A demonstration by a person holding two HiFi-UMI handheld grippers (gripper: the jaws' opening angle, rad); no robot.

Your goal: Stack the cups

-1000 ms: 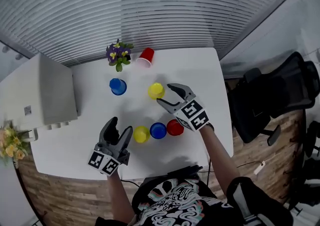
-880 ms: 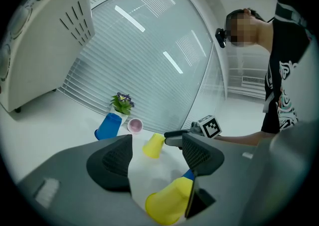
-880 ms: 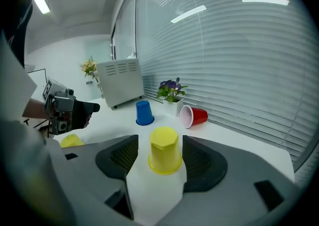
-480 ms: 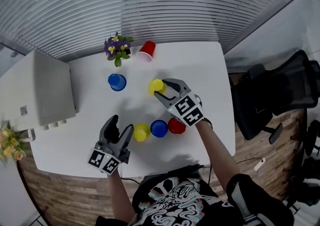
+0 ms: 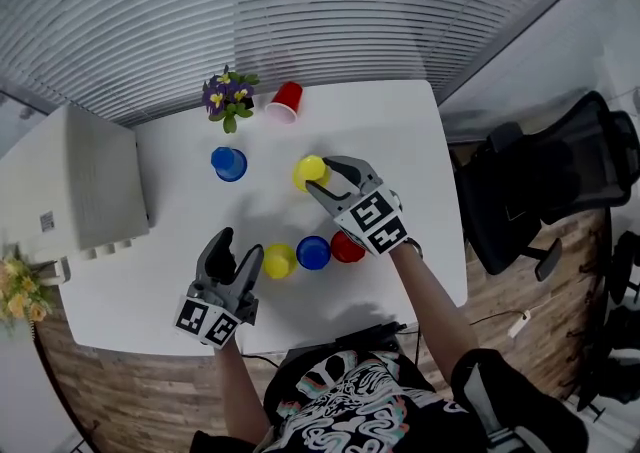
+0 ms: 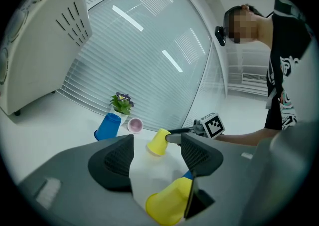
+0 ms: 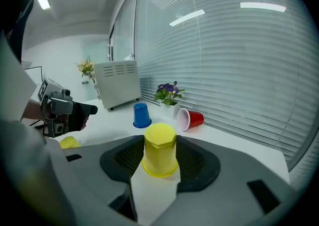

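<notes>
The right gripper (image 5: 320, 177) reaches over the middle of the white table (image 5: 400, 131). Its jaws have just been closing and now pinch the far yellow cup (image 5: 312, 170), one pad on each side. This cup stands upside down on the table.

To its left, well apart, the far blue cup (image 5: 229, 163) also stands upside down. Farther away, by the far edge, a red cup (image 5: 285, 101) lies on its side, just right of a small plant (image 5: 228, 99).

On the near side three cups stand close in a row, from left to right: near yellow cup (image 5: 278, 261), near blue cup (image 5: 313, 253), near red cup (image 5: 345, 249). In the head view the right gripper's body covers part of the near red cup.

The left gripper (image 5: 242, 244) is just left of the near yellow cup. Its jaws have just been closing a little, but they are spread and grip nothing.

A white box (image 5: 70, 181) stands at the table's left, and a black chair (image 5: 540, 186) is to the right of the table.
</notes>
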